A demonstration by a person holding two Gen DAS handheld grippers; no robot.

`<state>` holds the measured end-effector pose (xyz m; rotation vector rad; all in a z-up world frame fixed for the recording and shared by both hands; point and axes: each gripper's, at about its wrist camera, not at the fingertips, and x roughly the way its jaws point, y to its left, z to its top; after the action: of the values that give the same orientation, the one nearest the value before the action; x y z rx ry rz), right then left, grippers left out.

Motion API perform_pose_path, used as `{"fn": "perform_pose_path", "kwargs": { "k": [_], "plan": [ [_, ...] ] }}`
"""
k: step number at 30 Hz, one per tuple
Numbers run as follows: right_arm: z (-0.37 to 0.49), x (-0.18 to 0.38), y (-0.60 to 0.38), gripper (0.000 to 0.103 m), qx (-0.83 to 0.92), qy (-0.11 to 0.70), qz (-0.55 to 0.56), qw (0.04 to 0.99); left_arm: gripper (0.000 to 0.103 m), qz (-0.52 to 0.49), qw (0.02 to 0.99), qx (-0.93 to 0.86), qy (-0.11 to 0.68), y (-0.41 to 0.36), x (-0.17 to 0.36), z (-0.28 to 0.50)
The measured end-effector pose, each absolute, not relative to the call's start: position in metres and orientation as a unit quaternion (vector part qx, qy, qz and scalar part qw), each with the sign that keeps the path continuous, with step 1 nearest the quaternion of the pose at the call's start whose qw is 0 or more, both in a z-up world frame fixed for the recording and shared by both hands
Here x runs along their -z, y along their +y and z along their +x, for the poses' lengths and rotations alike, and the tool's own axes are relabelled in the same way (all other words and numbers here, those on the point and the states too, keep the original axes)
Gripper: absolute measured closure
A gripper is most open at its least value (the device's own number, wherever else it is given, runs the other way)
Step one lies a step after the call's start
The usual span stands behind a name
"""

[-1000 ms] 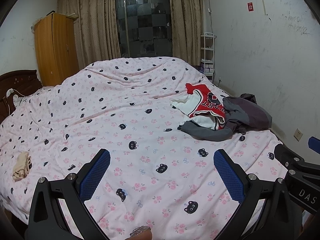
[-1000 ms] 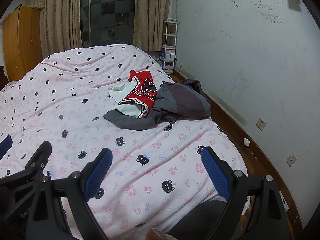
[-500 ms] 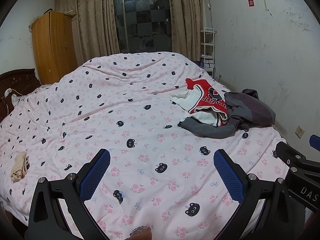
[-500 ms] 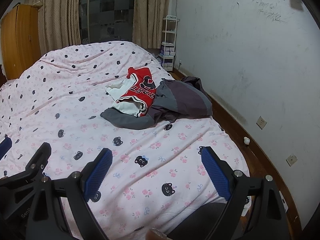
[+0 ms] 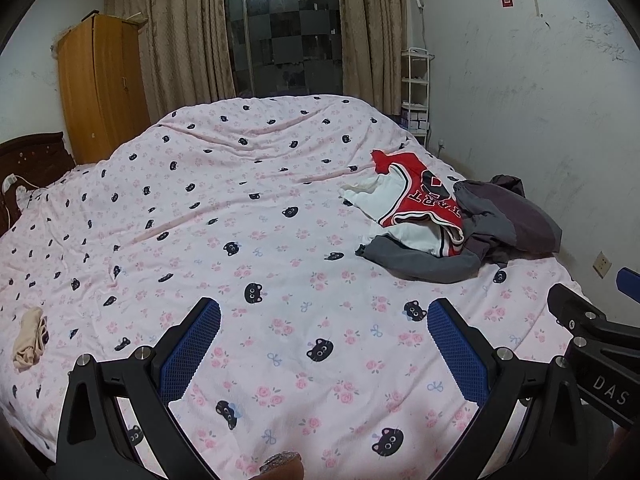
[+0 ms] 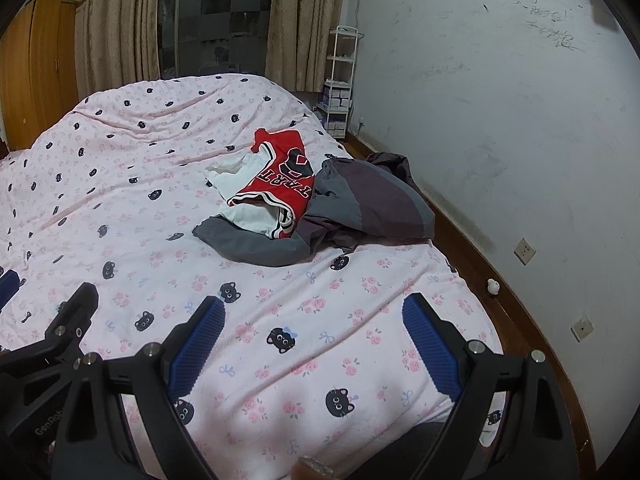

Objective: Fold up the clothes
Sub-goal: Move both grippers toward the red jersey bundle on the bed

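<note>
A pink cat-print bed (image 5: 280, 216) carries a crumpled clothes pile (image 5: 452, 224) near its right edge (red jersey (image 6: 282, 184) on top of white and grey garments). The left gripper (image 5: 324, 344) and right gripper (image 6: 314, 340) hover over the bedding with jaws spread wide, holding nothing.

A heap of red jersey (image 5: 420, 196), white shirt (image 5: 376, 200) and grey jacket (image 5: 508, 220) lies by the right edge of the pink cat-print bedspread (image 5: 240, 220), a small beige cloth (image 5: 30, 338) near its left edge.
</note>
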<state>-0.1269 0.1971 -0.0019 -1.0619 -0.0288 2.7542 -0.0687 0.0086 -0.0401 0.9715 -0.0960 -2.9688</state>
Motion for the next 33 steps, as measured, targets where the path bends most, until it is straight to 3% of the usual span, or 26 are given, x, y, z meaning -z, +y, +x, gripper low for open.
{"fn": "perform_pose_path", "kwargs": {
  "k": [24, 33],
  "plan": [
    [-0.226, 0.028, 0.202, 0.011, -0.930, -0.041, -0.353, 0.093, 0.000, 0.341, 0.002, 0.940, -0.018, 0.016, 0.070, -0.147],
    [-0.296, 0.053, 0.205, 0.012, -0.937, -0.073, -0.338, 0.053, 0.000, 0.351, 0.006, 0.936, -0.008, 0.012, 0.082, -0.163]
  ]
}}
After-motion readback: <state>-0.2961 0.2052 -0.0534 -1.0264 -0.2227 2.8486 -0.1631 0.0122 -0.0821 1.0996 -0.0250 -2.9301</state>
